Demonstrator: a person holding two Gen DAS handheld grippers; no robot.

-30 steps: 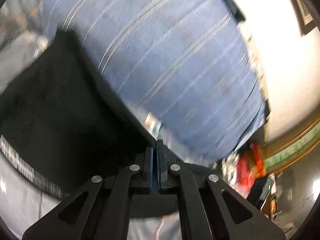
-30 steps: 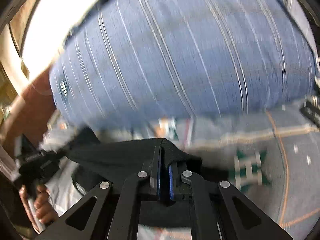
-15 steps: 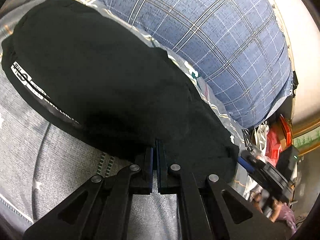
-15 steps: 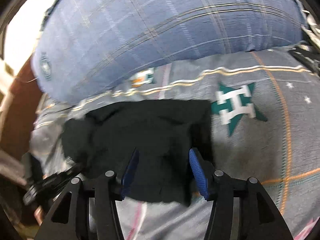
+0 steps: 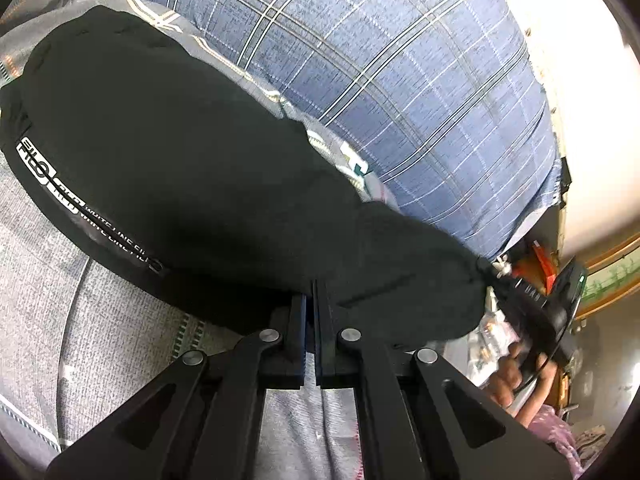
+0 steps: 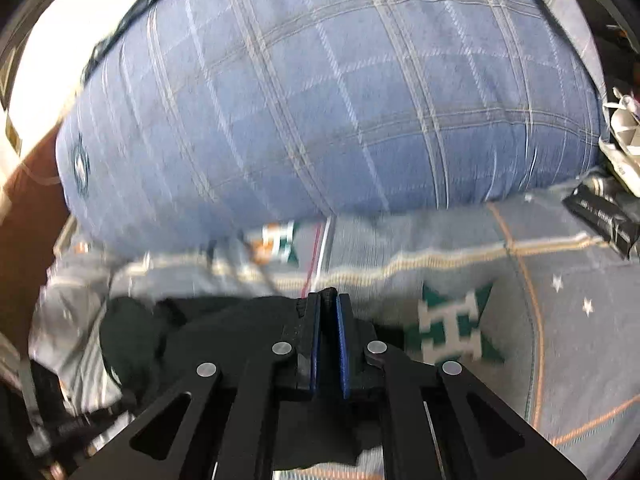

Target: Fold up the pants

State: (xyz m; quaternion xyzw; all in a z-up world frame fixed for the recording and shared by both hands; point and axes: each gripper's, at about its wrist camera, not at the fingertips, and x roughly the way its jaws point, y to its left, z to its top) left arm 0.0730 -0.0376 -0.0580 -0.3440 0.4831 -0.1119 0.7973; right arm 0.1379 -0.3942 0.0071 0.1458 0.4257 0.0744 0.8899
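Note:
The black pants lie spread on the grey patterned bedcover, white lettering along the near edge. My left gripper is shut on the pants' near edge. In the right wrist view the pants lie bunched at lower left. My right gripper is shut on a corner of the black fabric, which sticks up between the blue pads. The other gripper and the hand holding it show at the right of the left wrist view.
A large blue plaid pillow lies just behind the pants and fills the top of the right wrist view. The bedcover has a green star motif at right. Clutter lies off the bed's right side.
The right gripper was open over the pants half a second ago and has now shut on a corner. The left gripper stays shut on the pants, now laid flat on the bed.

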